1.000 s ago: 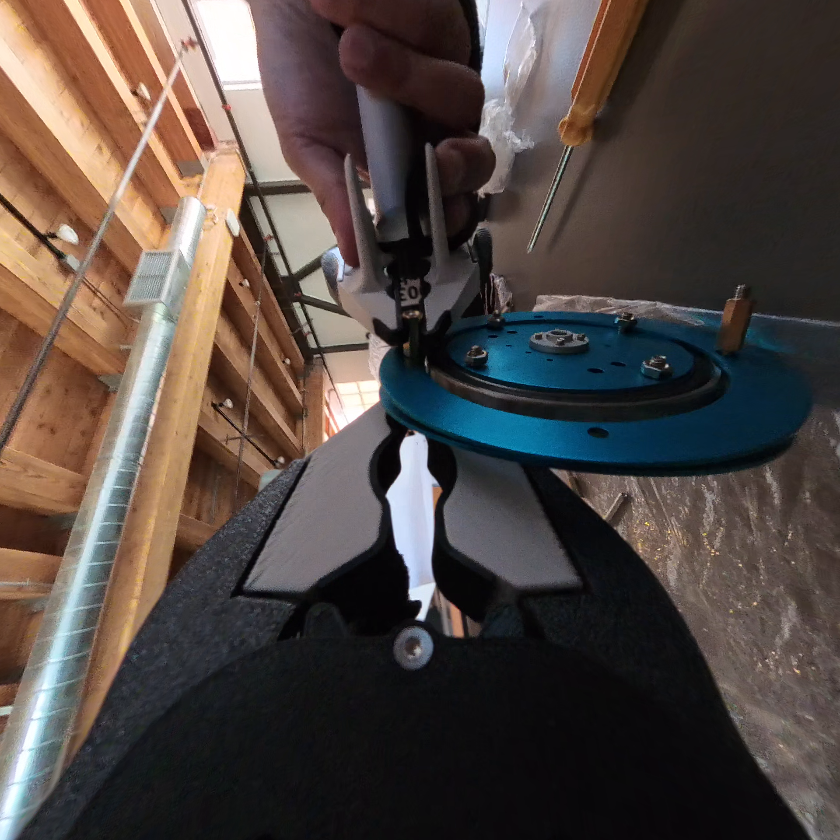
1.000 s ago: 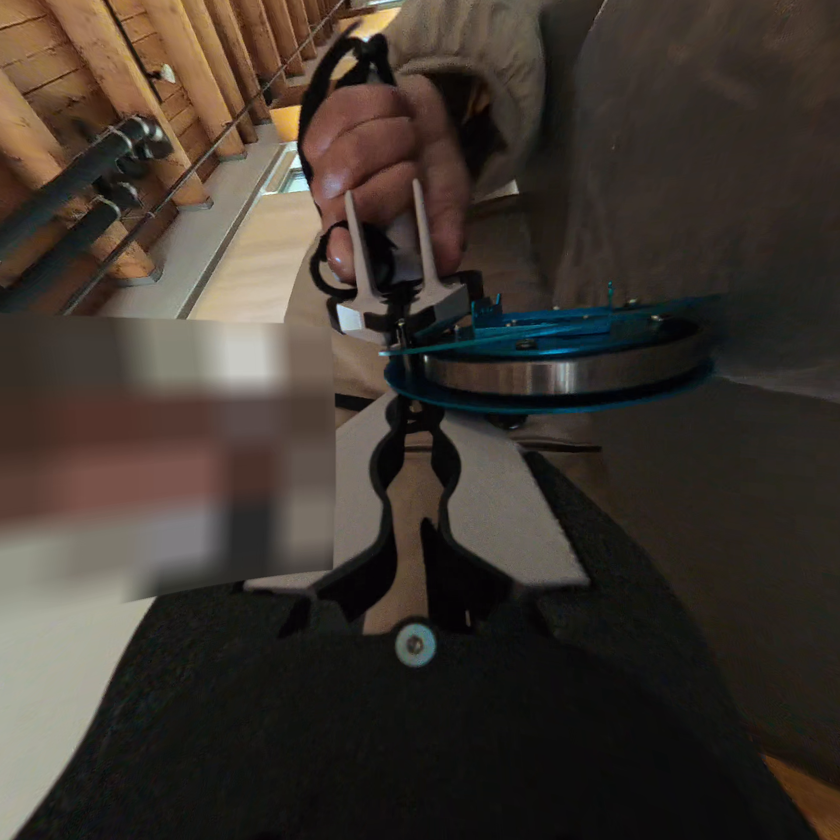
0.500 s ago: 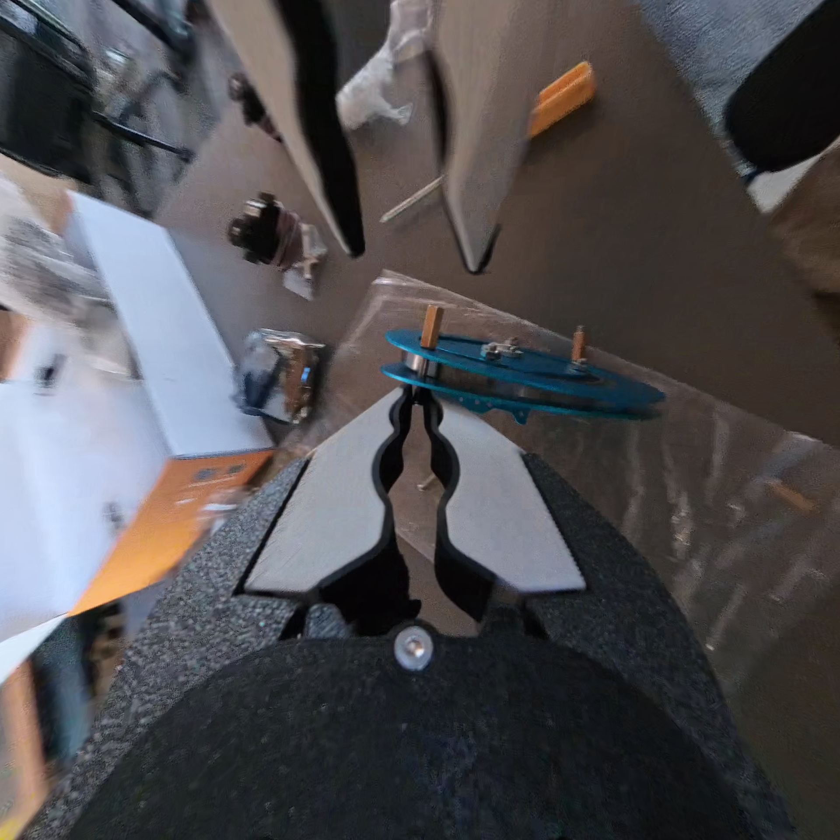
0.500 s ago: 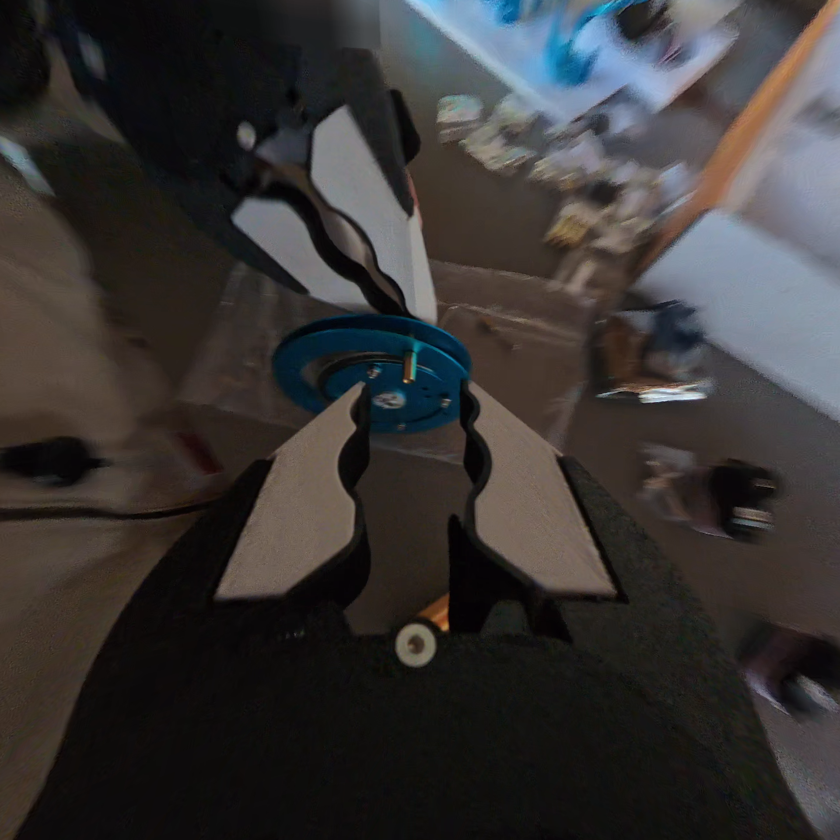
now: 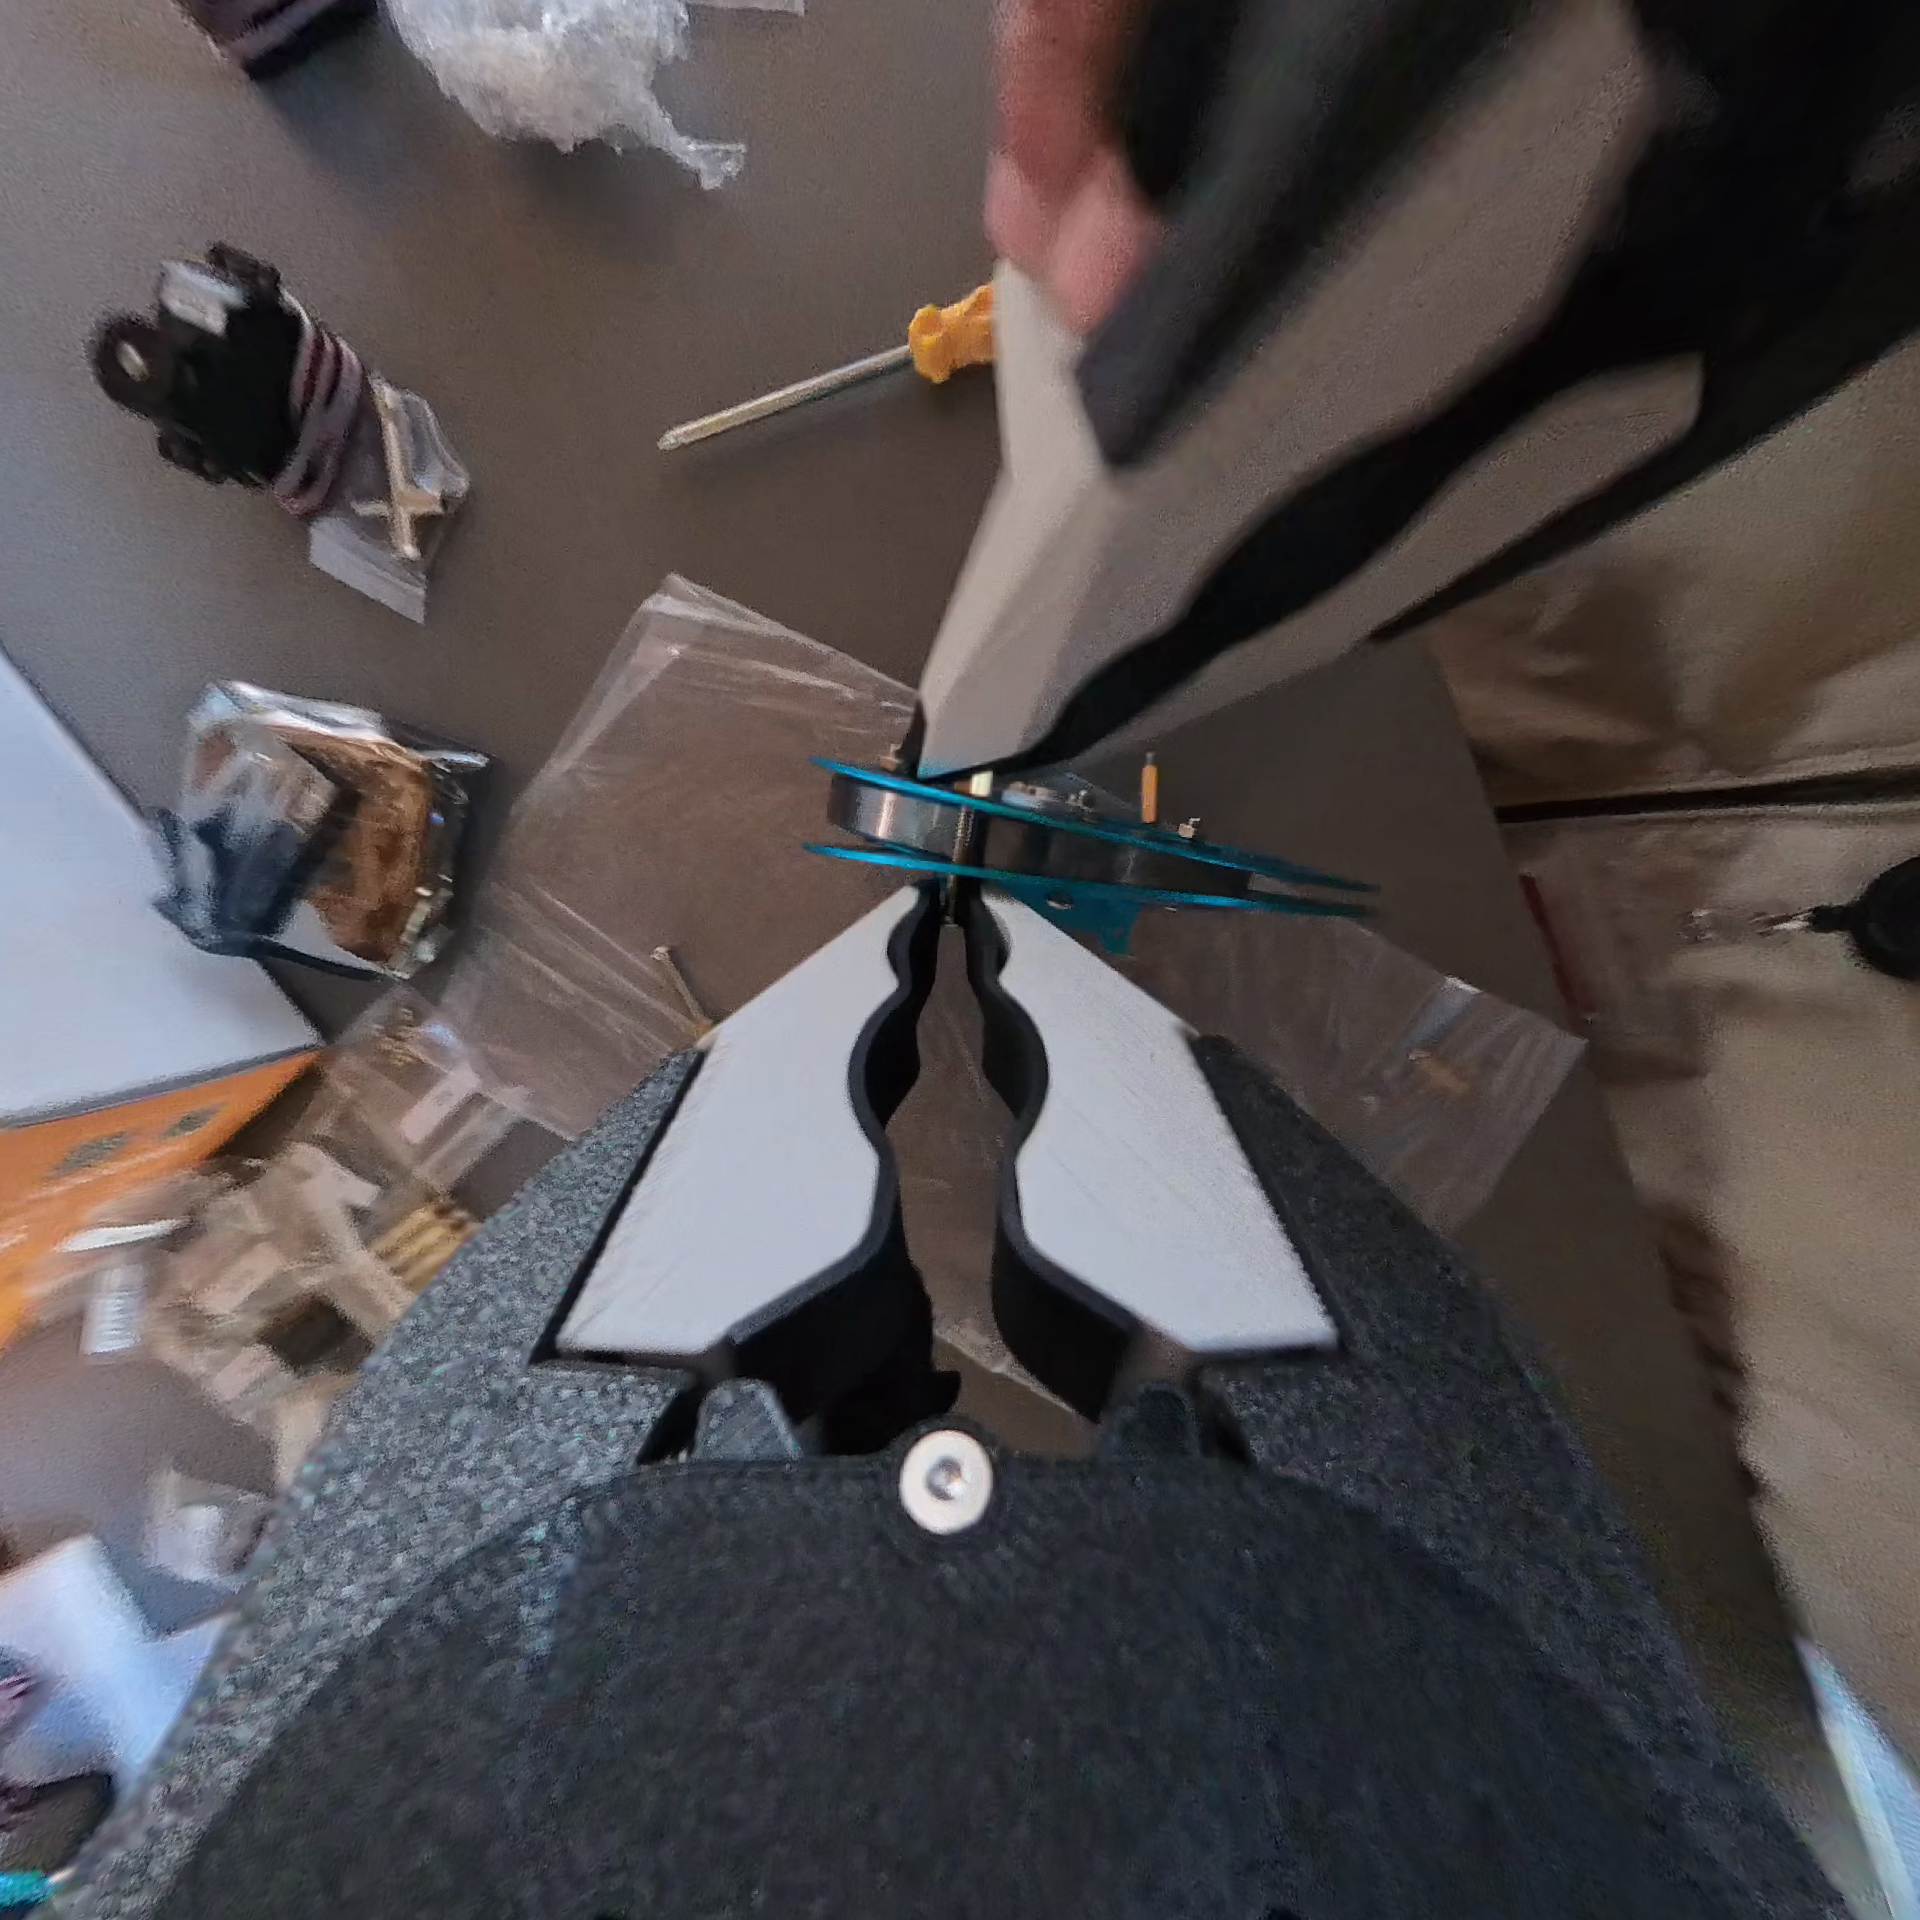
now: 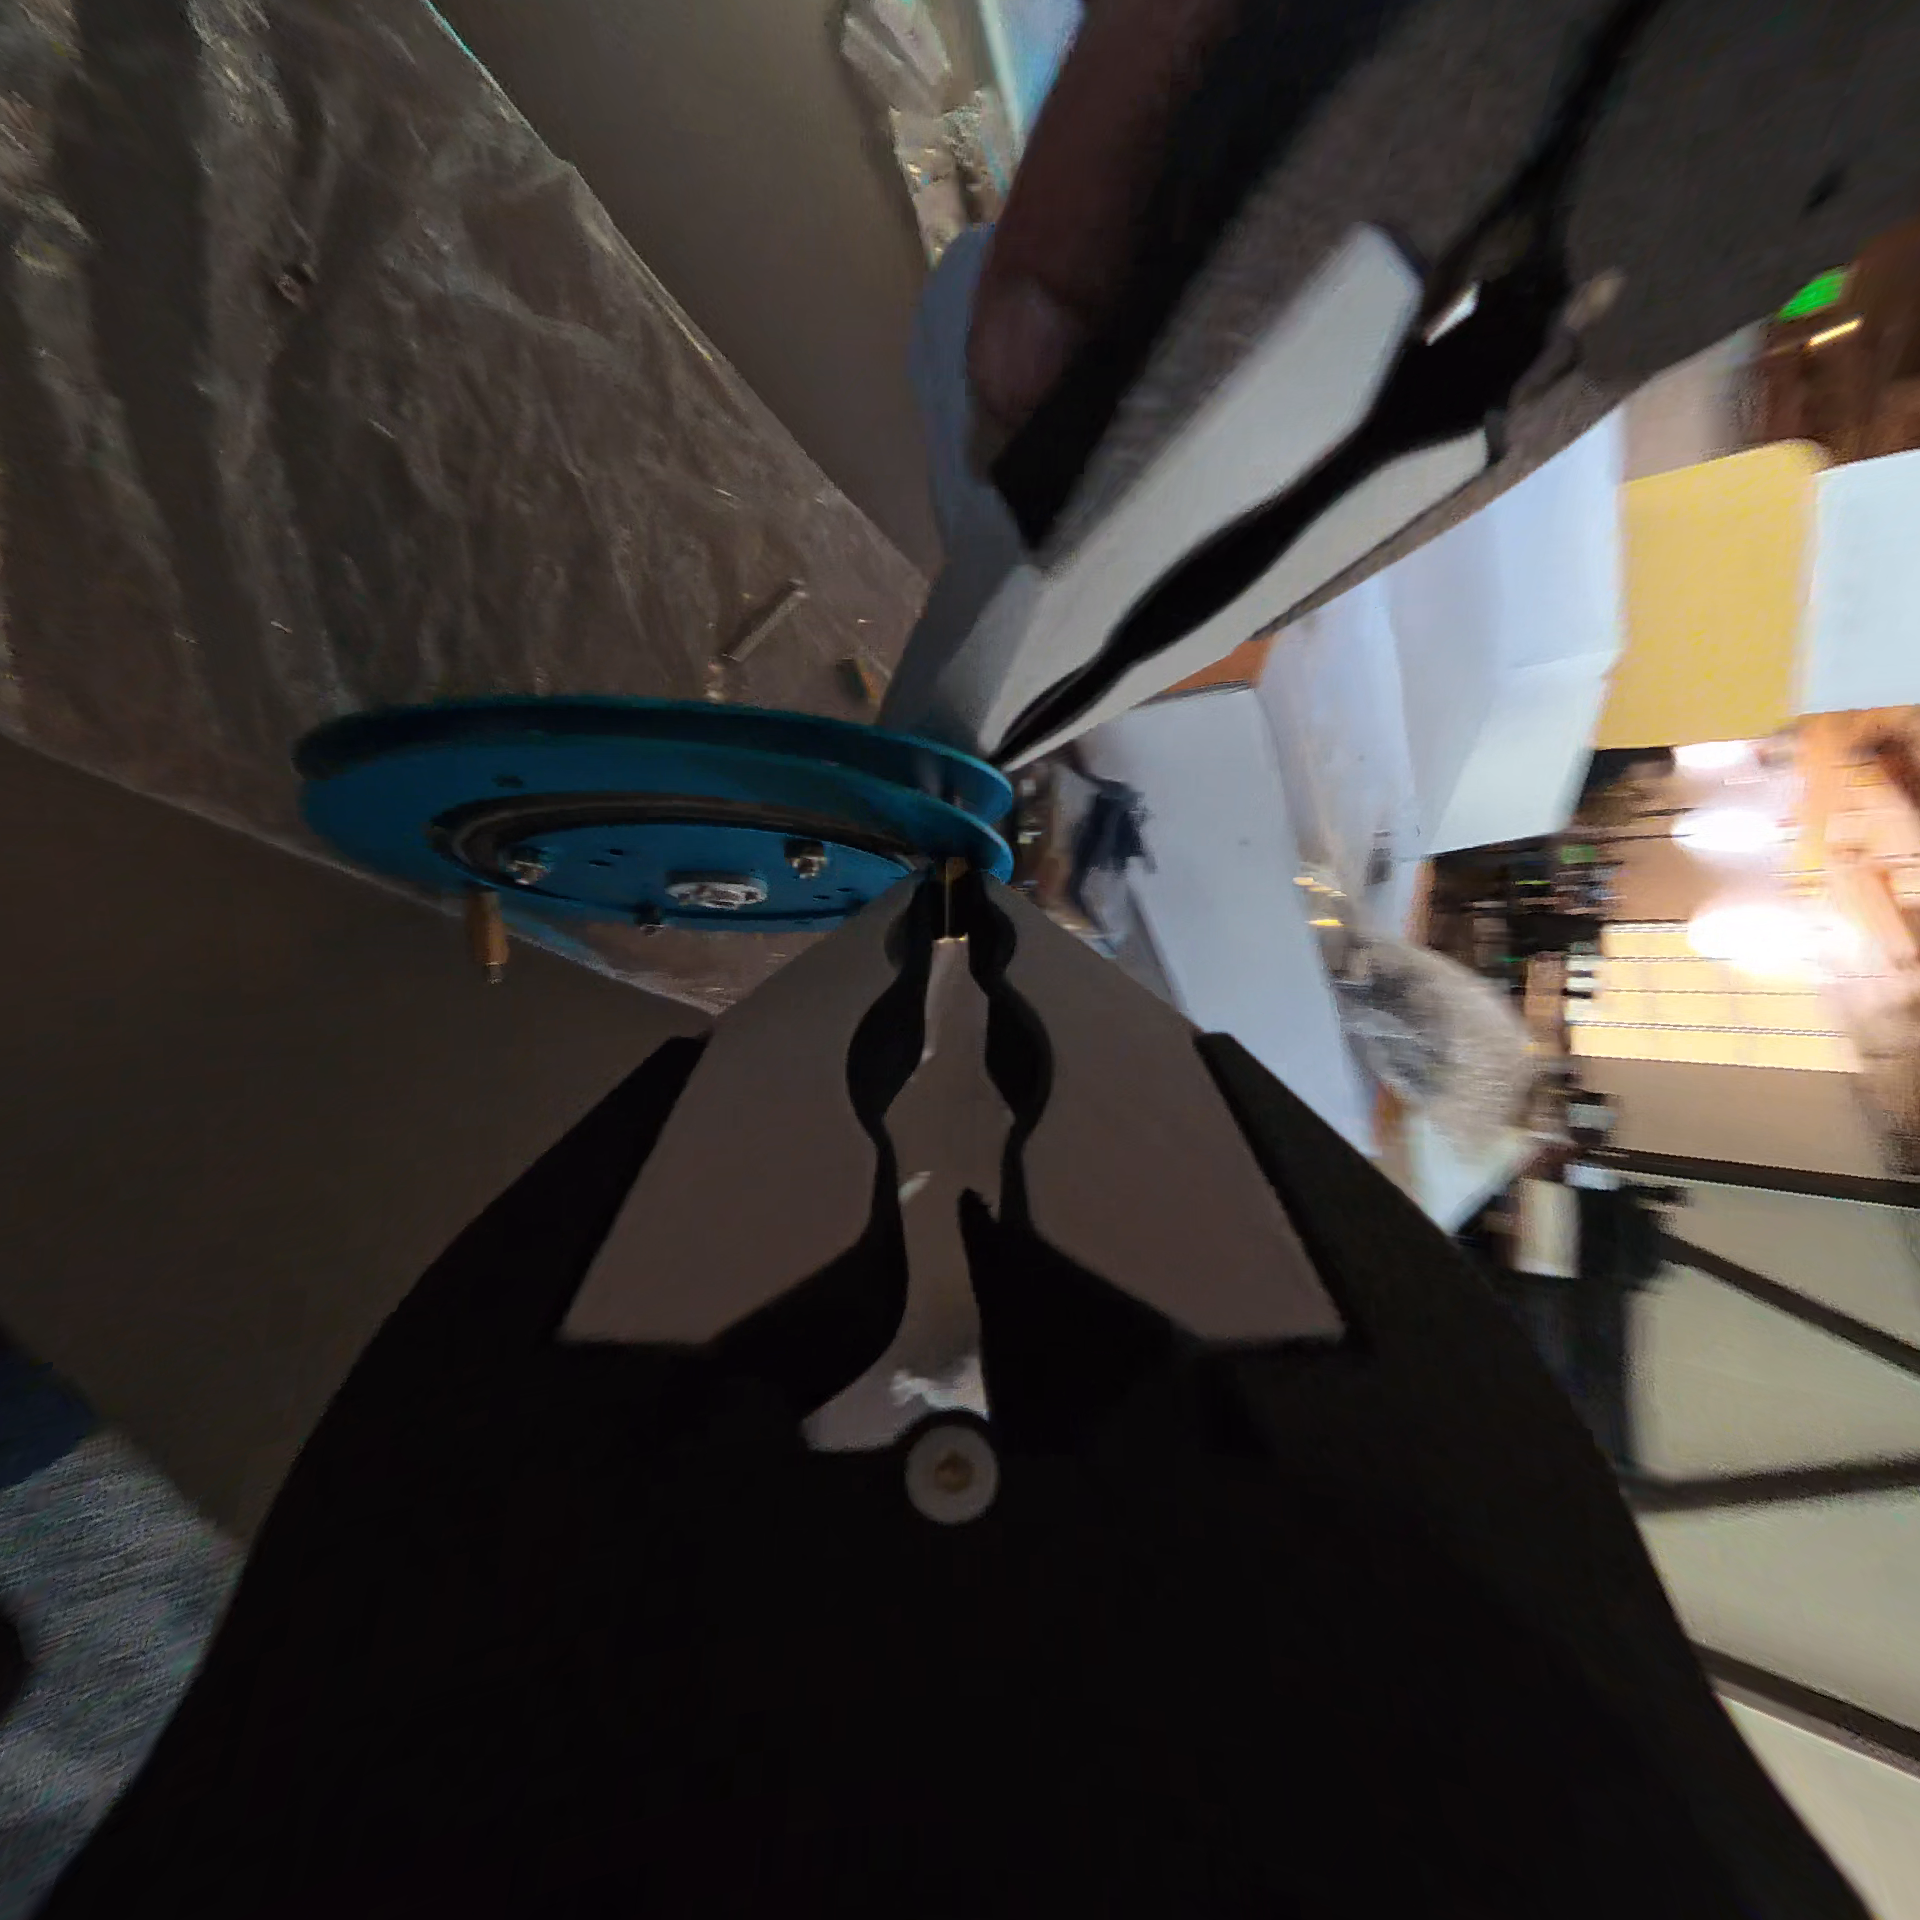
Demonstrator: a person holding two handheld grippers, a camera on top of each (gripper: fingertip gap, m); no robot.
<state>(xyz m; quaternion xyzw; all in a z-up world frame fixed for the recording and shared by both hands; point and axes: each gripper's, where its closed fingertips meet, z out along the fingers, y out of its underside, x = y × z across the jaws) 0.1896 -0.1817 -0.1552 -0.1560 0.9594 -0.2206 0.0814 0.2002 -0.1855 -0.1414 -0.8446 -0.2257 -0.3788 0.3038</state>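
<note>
A blue disc assembly (image 5: 1096, 909), two blue plates around a steel bearing ring (image 5: 883, 810), hangs in the air between both grippers. My left gripper (image 5: 951, 909) is shut on a thin screw end at the edge of the lower plate. My right gripper (image 6: 951, 914) is shut on a brass standoff (image 6: 951, 902) at the disc's (image 6: 395, 800) rim. Each gripper shows in the other's view, coming in from the upper right, with its tips on the far face of the disc: the right one (image 5: 920, 767), the left one (image 6: 1003, 756). A second brass standoff (image 6: 486, 940) sticks out of the disc.
Below lies a brown table (image 5: 727, 260) with a clear plastic bag (image 5: 675, 748), a yellow-handled screwdriver (image 5: 831, 374), a black motor part (image 5: 239, 384), bubble wrap (image 5: 561, 73), packets of parts (image 5: 332, 831) and a white and orange box (image 5: 104, 935). A person in beige clothing (image 5: 1714, 1039) is close on the right. Less than 4 cm separates the two grippers' tips.
Half a second ago my right gripper was open and off the disc; now it is shut on the brass standoff. Both views have swung, and the disc has turned with the left gripper.
</note>
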